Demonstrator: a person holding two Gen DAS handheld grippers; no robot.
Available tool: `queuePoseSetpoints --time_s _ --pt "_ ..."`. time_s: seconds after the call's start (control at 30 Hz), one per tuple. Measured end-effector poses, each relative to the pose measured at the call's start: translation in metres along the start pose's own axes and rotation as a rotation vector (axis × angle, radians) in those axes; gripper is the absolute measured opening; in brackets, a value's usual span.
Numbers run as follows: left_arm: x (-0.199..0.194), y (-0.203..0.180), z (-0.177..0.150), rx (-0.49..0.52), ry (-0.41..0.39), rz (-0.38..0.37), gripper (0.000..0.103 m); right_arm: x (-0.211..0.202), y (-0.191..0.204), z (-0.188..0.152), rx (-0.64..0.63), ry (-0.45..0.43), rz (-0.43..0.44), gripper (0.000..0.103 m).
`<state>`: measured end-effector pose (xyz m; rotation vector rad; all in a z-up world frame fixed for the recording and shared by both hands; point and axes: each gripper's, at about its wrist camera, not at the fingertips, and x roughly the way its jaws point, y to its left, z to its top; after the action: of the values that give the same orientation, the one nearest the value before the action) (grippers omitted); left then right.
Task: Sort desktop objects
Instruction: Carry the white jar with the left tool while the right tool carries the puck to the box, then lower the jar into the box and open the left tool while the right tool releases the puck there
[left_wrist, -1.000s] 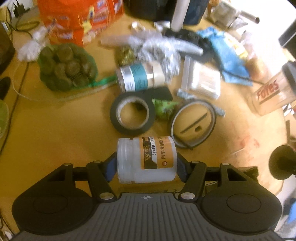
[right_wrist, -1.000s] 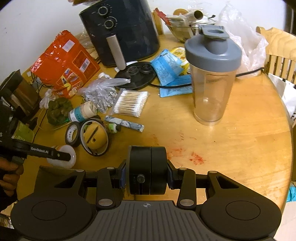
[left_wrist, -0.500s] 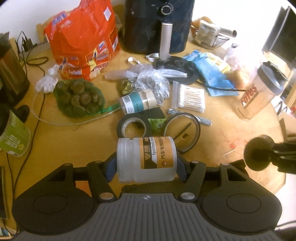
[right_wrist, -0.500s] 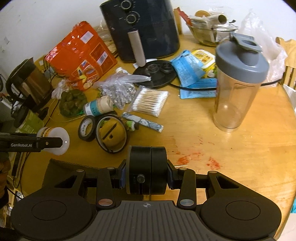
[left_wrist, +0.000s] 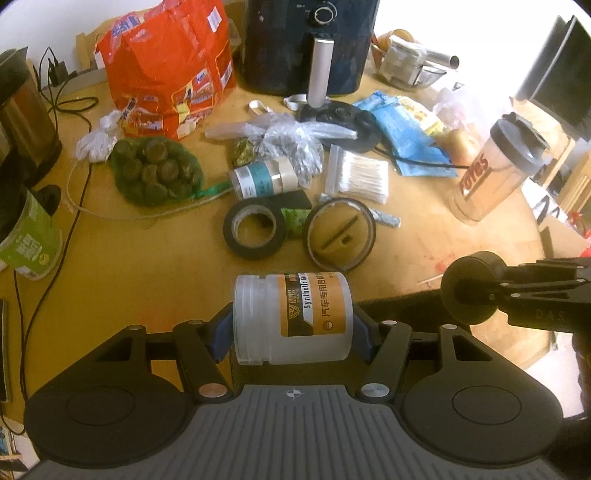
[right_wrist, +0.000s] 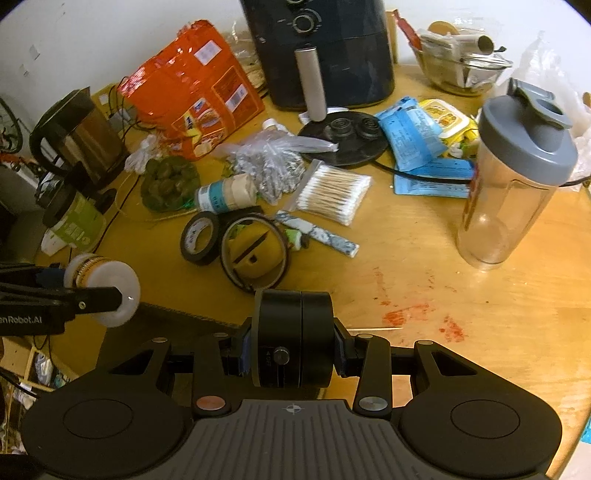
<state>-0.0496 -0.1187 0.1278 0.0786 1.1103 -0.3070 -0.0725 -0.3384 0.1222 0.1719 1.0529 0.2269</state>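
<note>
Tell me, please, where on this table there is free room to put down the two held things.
Bare wood lies right of the amber tape ring, in front of the shaker bottle, around the red stains. Another patch lies left of the black tape roll, toward the green cup. Behind these it is crowded.

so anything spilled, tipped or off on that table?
Yes. Red smears stain the bare wood near the right hand-held gripper, looking like a dried spill. The teal-labelled bottle lies on its side among the clutter. The shaker bottle stands upright, flip cap open.
</note>
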Motion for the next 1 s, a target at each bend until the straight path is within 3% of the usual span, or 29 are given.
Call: queuePoseSetpoints --time_s 0.23,0.57,1.0 --pt "0.008 -0.001 -0.010 0.002 0.048 0.011 0.061 0.005 0.014 -0.008 -0.028 0.049 0.016 0.043" --pt "0.030 -0.004 -0.022 0.020 0.104 0.041 0.061 0.023 0.028 -0.023 -0.084 0.127 -0.061 0.043" --pt "0.038 -0.004 -0.016 0.019 0.106 0.066 0.061 0.031 0.036 -0.023 -0.139 0.114 -0.119 0.043"
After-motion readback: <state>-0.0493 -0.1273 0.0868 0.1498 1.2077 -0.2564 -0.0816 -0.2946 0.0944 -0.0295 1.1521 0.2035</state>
